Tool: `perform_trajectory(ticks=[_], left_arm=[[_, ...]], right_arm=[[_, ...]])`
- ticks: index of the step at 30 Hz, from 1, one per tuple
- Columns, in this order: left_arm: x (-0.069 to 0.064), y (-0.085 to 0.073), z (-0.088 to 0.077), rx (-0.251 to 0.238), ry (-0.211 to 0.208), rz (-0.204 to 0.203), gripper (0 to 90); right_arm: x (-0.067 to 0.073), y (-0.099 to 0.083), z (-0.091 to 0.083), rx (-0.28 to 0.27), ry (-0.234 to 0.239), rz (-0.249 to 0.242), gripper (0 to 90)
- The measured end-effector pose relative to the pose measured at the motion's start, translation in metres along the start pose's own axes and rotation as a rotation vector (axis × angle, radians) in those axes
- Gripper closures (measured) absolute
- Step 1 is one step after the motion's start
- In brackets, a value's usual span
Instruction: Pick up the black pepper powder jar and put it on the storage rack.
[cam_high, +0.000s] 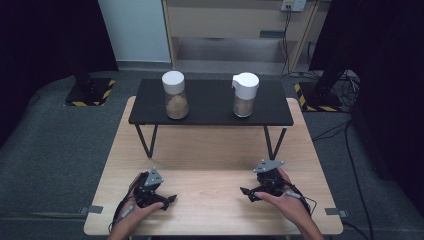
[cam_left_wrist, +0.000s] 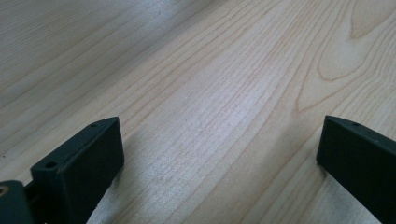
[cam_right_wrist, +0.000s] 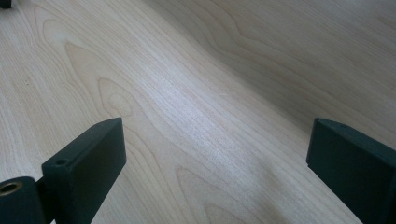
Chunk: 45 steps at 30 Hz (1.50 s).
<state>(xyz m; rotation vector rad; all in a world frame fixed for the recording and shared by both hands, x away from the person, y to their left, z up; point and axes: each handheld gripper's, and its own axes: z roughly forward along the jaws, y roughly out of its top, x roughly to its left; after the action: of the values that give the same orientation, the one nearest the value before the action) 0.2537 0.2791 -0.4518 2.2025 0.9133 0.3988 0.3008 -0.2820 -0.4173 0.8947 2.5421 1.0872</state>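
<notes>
Soft overhead light leaves a pale sheen on the table (cam_left_wrist: 205, 116); the surroundings sit dim, and the close views look slightly soft.

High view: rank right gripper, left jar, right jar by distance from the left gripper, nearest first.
From the left gripper:
1. Right gripper, across the near side of the wooden table.
2. Left jar, on the left part of the black shelf.
3. Right jar, on the shelf's right part, diagonally across.
</notes>
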Motion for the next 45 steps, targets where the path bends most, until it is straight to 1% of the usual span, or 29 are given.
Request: perform_trajectory(ticks=[4, 10, 17, 21, 27, 32, 35, 39, 43, 45], left_arm=[[0.000, 0.000, 0.000, 0.000, 0.001, 0.000, 0.0], [0.000, 0.000, 0.000, 0.000, 0.001, -0.001, 0.0], [0.000, 0.000, 0.000, 0.000, 0.001, 0.000, 0.0], [0.000, 0.000, 0.000, 0.000, 0.001, -0.001, 0.0], [0.000, 0.000, 0.000, 0.000, 0.001, -0.001, 0.0], [0.000, 0.000, 0.000, 0.000, 0.001, -0.001, 0.0], [0.000, 0.000, 0.000, 0.000, 0.001, 0.000, 0.0], [0.000, 0.000, 0.000, 0.000, 0.001, 0.000, 0.0], [0.000, 0.000, 0.000, 0.000, 0.001, 0.000, 0.0], [0.000, 0.000, 0.000, 0.000, 0.001, -0.001, 0.0]], right_arm=[[0.001, -0.008, 0.001, -0.008, -0.005, 0.012, 5.3], [0.003, -0.014, 0.004, -0.017, -0.005, 0.005, 5.0], [0.008, -0.018, 0.009, -0.011, 0.000, -0.014, 4.7], [0.012, -0.019, 0.014, 0.000, -0.005, -0.031, 4.6], [0.017, -0.020, 0.017, -0.005, -0.003, -0.055, 4.6], [0.019, -0.021, 0.019, -0.006, -0.003, -0.062, 4.5], [0.021, -0.021, 0.021, -0.005, 0.001, -0.063, 4.4], [0.025, -0.020, 0.024, -0.004, 0.010, -0.084, 4.4], [0.026, -0.020, 0.028, -0.001, 0.014, -0.085, 4.1], [0.025, -0.021, 0.030, 0.000, 0.016, -0.073, 2.3]])
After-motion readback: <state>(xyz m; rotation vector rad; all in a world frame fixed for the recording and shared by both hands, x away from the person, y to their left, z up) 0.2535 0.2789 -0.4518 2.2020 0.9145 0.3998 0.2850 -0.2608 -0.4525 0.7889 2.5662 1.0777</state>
